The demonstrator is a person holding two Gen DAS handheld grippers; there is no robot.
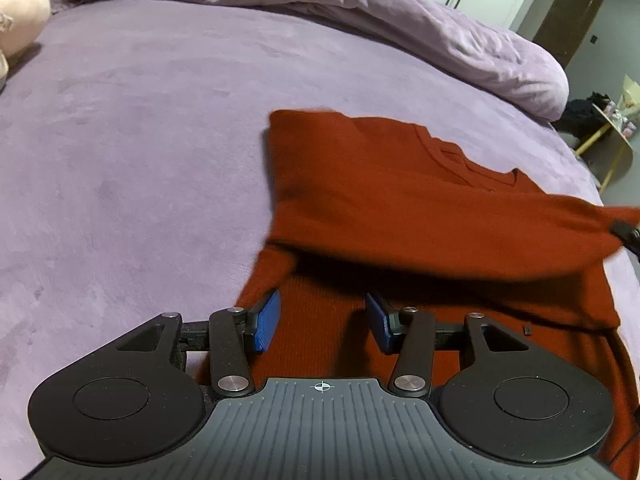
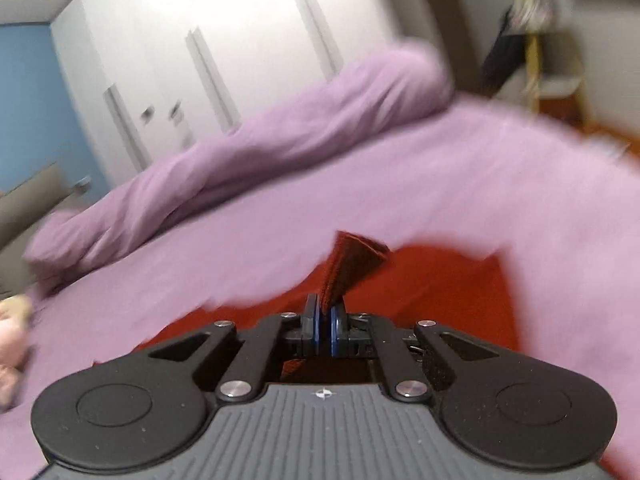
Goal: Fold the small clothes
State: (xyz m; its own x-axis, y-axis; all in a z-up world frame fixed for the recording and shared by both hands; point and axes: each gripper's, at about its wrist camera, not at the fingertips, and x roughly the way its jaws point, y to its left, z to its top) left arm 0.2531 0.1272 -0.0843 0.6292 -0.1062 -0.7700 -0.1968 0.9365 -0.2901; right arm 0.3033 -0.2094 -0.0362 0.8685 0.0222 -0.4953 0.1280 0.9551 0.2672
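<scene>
A rust-red knitted sweater (image 1: 400, 200) lies on the purple bed cover (image 1: 140, 160), its upper half folded over and lifted at the right side. My left gripper (image 1: 324, 320) hovers over the sweater's lower part, jaws apart, blue pads (image 1: 269, 320) clear of the cloth. In the right wrist view my right gripper (image 2: 325, 318) is shut on a corner of the red sweater (image 2: 348, 268), which sticks up between its blue pads; the rest of the sweater (image 2: 440, 280) spreads below. At the right edge of the left wrist view a black part of the other gripper shows.
A bunched purple duvet (image 1: 400, 28) runs along the bed's far side. A pink plush toy (image 1: 20, 16) lies at the far left. White wardrobe doors (image 2: 200, 60) stand behind the bed, and a small yellow-legged table (image 1: 612, 136) is beyond the bed's right edge.
</scene>
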